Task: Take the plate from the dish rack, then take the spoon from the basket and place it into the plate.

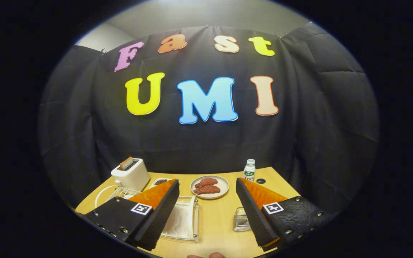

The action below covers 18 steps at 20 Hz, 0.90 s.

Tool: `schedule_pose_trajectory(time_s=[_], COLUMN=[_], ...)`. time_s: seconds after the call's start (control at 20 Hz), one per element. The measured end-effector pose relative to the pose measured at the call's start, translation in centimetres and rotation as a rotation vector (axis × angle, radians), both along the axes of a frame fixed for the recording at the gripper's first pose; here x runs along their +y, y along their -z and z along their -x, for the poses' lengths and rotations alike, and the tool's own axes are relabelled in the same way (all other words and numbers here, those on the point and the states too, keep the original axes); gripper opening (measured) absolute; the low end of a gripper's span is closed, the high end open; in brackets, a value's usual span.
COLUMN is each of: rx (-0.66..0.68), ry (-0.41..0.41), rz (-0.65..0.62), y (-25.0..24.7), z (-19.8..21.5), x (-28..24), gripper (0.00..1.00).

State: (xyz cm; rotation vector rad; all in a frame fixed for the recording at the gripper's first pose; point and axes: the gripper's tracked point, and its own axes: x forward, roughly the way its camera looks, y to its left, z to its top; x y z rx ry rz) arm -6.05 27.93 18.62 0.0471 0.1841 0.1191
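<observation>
**Entry: gripper raised over bench, task items not yet engaged**

- Gripper (pixel 207 211): fingers spread wide apart, nothing between them, held above the near edge of the bench (pixel 213 229).
- Dish rack (pixel 124 193): white wire, toward the bench's left edge, partly hidden behind the left finger. The curved white rim (pixel 100 193) beside it may be the plate to be taken; this cannot be confirmed.
- Basket: the small clear container (pixel 241 219) just inside the right finger may be it; something pale lies in it, possibly the spoon, too small to tell.
- Clear tray (pixel 183 220): flat, just inside the left finger, near the front edge.
- Round plate with reddish food pieces (pixel 210 186): middle of the bench, beyond the fingers, already occupied.
- Toaster (pixel 131 173): back left corner, behind the rack.
- Small bottle (pixel 249 170): back edge, right of centre.
- Dark dish (pixel 161 182): between toaster and food plate.

Risks, as judged: the rack sits close to the toaster, so a sideways reach could knock either. A plate pinched by its thin rim may slip or snag on the wires. The food plate could be mistaken for the target.
</observation>
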Motion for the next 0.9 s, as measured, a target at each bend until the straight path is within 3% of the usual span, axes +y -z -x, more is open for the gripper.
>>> schedule_pose_trajectory(time_s=[0.45,0.9], rx=[0.27,0.426], ry=[-0.037,0.109], rz=[0.083,0.207], y=[6.0,12.7], z=[-3.2,-6.9], x=[8.5,9.5], gripper=[0.97,0.95])
